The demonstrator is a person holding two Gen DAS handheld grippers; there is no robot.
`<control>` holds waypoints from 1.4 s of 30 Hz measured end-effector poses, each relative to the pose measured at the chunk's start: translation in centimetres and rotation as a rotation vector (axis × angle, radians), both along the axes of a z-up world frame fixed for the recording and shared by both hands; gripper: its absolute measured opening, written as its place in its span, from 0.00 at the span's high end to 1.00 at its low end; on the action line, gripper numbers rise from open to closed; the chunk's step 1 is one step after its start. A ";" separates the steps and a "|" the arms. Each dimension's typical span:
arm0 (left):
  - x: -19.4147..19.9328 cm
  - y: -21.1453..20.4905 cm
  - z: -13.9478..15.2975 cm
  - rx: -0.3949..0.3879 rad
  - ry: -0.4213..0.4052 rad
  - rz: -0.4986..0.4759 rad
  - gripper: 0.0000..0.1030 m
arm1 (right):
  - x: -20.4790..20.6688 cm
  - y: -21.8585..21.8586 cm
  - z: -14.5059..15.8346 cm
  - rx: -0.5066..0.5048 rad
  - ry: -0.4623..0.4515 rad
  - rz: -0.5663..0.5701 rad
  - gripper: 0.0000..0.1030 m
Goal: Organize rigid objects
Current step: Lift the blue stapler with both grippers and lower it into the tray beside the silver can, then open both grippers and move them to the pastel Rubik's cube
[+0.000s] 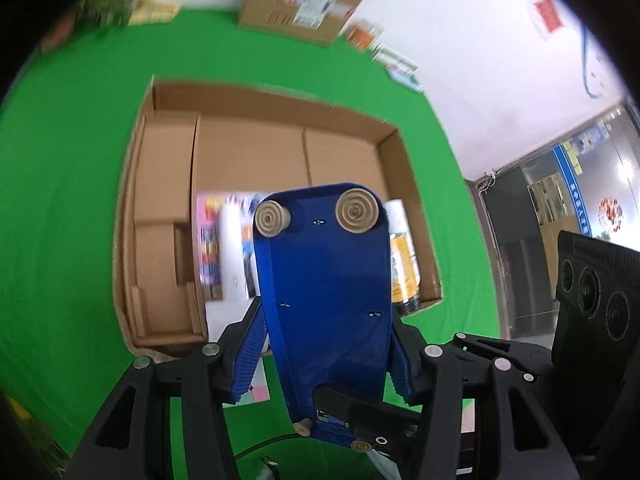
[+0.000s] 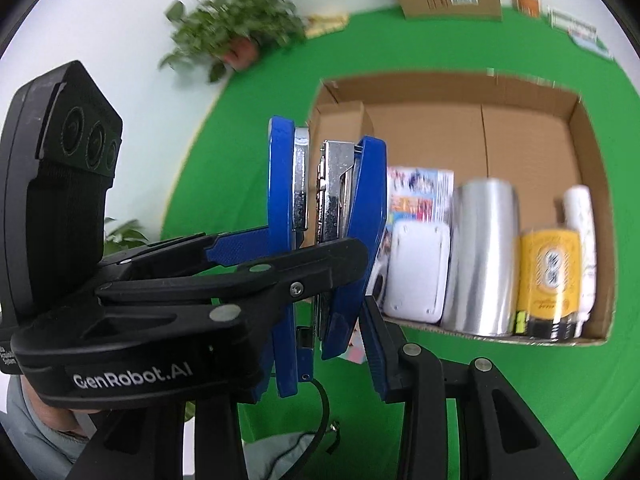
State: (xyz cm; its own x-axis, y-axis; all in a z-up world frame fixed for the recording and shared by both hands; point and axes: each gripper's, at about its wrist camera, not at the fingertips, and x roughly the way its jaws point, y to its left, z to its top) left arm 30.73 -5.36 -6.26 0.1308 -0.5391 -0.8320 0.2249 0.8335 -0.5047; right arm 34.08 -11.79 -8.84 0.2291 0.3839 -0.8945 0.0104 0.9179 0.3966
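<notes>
Left wrist view: blue stapler (image 1: 326, 288), underside up with four tan rubber feet, clamped across its width by the left claw (image 1: 326, 354); long axis runs away from the camera toward the open cardboard box (image 1: 168, 208) on the green tabletop (image 1: 72, 168).

Right wrist view: same stapler (image 2: 360, 216) seen edge-on, upright, metal magazine between blue halves. Right claw (image 2: 340, 328) also straddles it; whether its pads press it, cannot tell. Box holds booklet (image 2: 416, 188), white device (image 2: 418, 268), silver roll (image 2: 482, 256), yellow can (image 2: 550, 276), white bottle (image 2: 580, 220).
</notes>
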 end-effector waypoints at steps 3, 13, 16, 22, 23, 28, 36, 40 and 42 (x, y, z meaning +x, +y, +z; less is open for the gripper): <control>1.1 -0.2 -2.3 0.008 0.049 -0.010 0.48 | 1.5 -0.1 -3.0 0.000 0.060 -0.005 0.64; 5.1 -2.0 -6.8 0.021 0.121 -0.052 0.48 | 6.0 -2.0 -9.2 -0.006 0.129 -0.048 0.64; 5.5 -2.4 -7.4 0.030 0.137 -0.049 0.48 | 6.4 -2.5 -10.1 0.002 0.136 -0.063 0.64; 5.4 -2.6 -7.3 0.062 0.142 -0.030 0.45 | 5.6 -3.3 -10.1 -0.040 0.127 -0.104 0.63; 5.4 -2.3 -7.0 0.044 0.133 -0.017 0.45 | 5.4 -3.6 -9.9 -0.044 0.124 -0.111 0.63; 4.9 -0.5 -3.6 0.034 0.037 0.032 0.44 | 4.0 -4.5 -8.7 -0.087 0.083 -0.122 0.49; 2.7 2.0 0.0 0.185 -0.126 0.094 0.36 | 1.4 -5.7 -4.7 -0.103 -0.056 -0.163 0.08; 0.4 3.6 -0.7 0.161 -0.105 0.115 0.36 | 0.1 -5.5 -3.9 -0.108 -0.084 -0.139 0.07; -1.1 4.3 -1.9 0.171 -0.076 0.133 0.37 | -0.8 -4.9 -4.1 -0.113 -0.091 -0.108 0.07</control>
State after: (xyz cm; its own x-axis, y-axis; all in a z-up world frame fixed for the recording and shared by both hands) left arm 29.67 -1.06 -8.18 0.2574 -0.3652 -0.8946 0.1392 0.9302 -0.3396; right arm 33.26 -16.70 -12.92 0.3453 0.2508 -0.9043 0.0806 0.9521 0.2949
